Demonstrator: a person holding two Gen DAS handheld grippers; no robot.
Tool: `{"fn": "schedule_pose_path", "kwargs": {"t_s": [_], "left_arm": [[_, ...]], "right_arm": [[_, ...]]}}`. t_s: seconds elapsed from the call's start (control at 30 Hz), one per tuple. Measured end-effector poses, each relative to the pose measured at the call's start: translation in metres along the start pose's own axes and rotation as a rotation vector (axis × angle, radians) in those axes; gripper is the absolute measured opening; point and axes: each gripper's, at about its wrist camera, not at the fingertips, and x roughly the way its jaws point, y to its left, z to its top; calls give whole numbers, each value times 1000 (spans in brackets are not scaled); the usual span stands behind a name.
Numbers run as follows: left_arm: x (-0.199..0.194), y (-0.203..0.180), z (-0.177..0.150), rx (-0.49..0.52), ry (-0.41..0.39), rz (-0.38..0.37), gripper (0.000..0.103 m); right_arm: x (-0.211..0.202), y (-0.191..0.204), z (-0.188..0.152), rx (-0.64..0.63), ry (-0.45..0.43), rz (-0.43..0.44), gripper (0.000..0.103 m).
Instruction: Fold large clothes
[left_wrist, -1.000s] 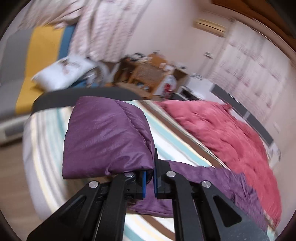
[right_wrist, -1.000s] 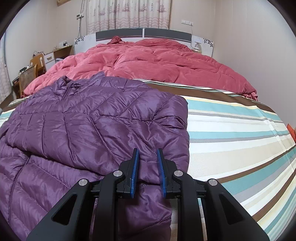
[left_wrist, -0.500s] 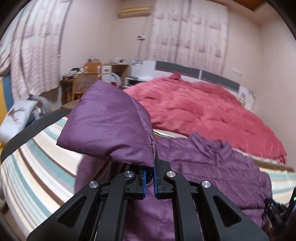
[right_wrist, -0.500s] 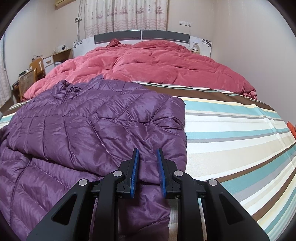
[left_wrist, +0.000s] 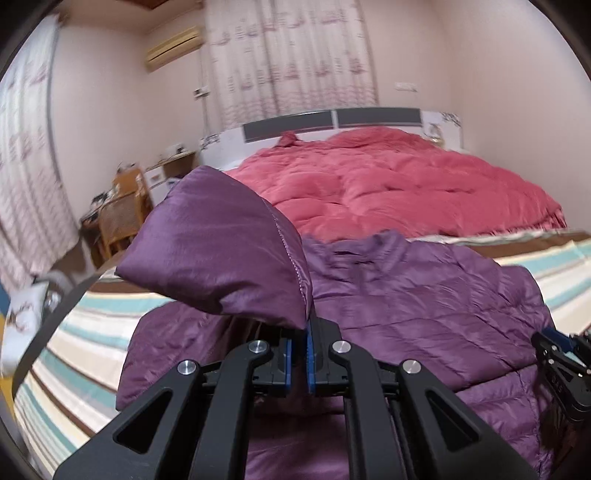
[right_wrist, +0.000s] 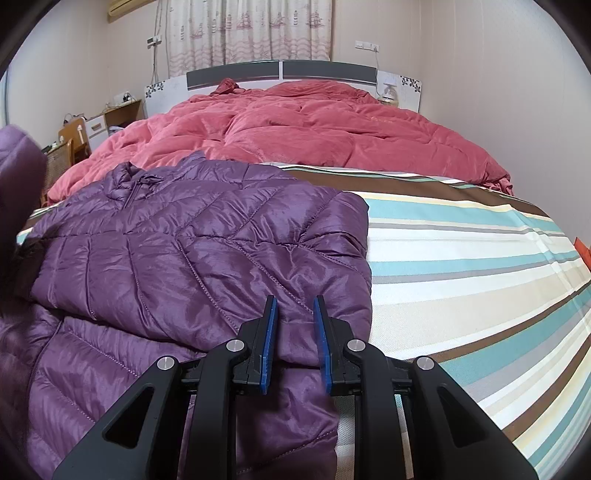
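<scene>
A purple quilted down jacket lies spread on the striped bedsheet, collar toward the headboard, its right side folded in over the body. My left gripper is shut on the jacket's left sleeve end and holds it lifted above the jacket body. My right gripper is open, its jaws on either side of the folded jacket edge near the hem, not closed on it. The right gripper also shows at the right edge of the left wrist view. The lifted sleeve shows blurred at the left edge of the right wrist view.
A rumpled red duvet covers the far half of the bed up to the headboard. A wooden chair and desk stand left of the bed. A white pillow lies low at the left. Curtains hang behind.
My left gripper has swung the held sleeve from the bed's left side around toward the jacket body and the headboard. My right gripper has stayed in place, open.
</scene>
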Motion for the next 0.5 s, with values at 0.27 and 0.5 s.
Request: {"fn": "schedule_pose_path", "kwargs": {"t_s": [0.27, 0.5], "left_arm": [[7, -48, -13, 149, 57, -39, 5], [1, -70, -36, 280, 97, -80, 5]], "right_arm": [[0, -1, 0, 7, 2, 4, 20], [0, -2, 0, 16, 5, 5, 20]]}}
